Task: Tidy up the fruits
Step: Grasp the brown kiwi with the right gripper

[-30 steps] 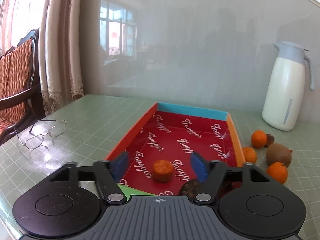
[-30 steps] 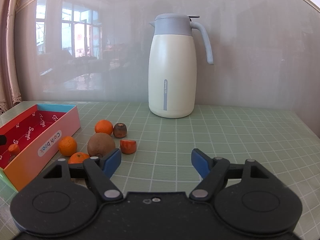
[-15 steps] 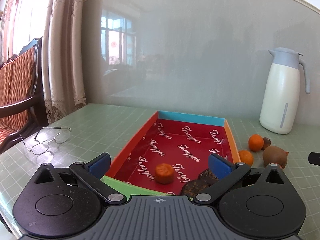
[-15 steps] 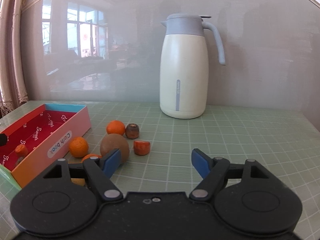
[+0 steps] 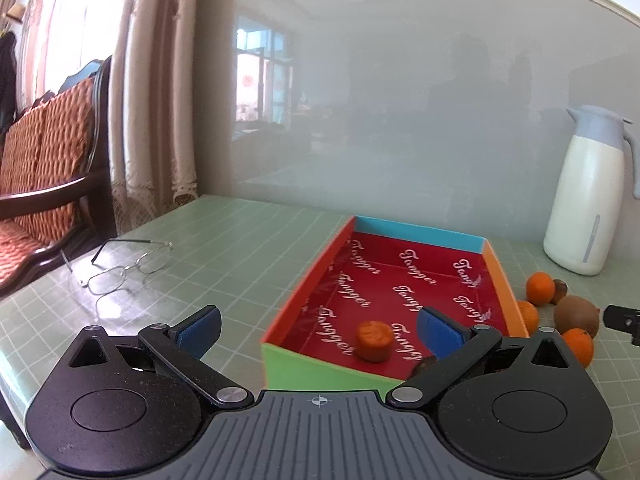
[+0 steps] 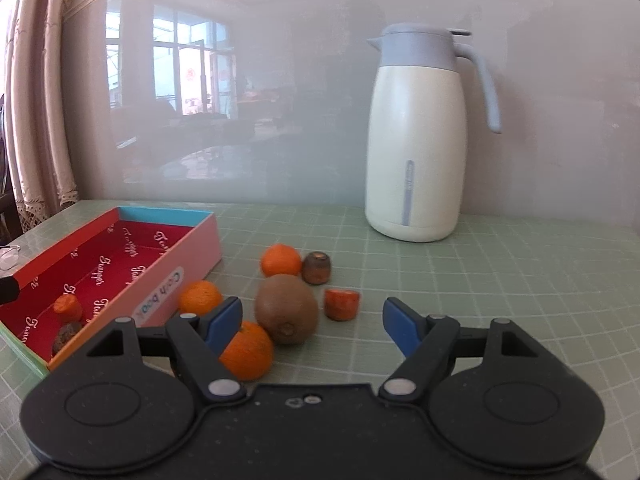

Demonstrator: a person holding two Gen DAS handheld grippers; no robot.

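A red-lined open box (image 5: 496,264) (image 6: 192,252) lies on the green table. Inside it are an orange chunk (image 5: 374,340) (image 6: 69,307) and a dark brown piece (image 6: 66,336). My left gripper (image 5: 318,328) is open and empty, just in front of the box's near end. My right gripper (image 6: 312,322) is open and empty, right behind a brown kiwi (image 6: 286,308) and an orange (image 6: 246,350). Two more oranges (image 6: 280,260) (image 6: 200,298), a small brown fruit (image 6: 317,267) and an orange chunk (image 6: 341,304) lie beside the box.
A white thermos jug (image 6: 418,136) (image 5: 588,192) stands at the back of the table. Glasses (image 5: 120,268) lie on the table left of the box. A wooden chair with an orange cushion (image 5: 40,168) stands at the far left. A frosted wall runs behind the table.
My left gripper has opened wide and drawn back from the box, leaving the orange chunk inside. My right gripper has moved forward and left toward the kiwi.
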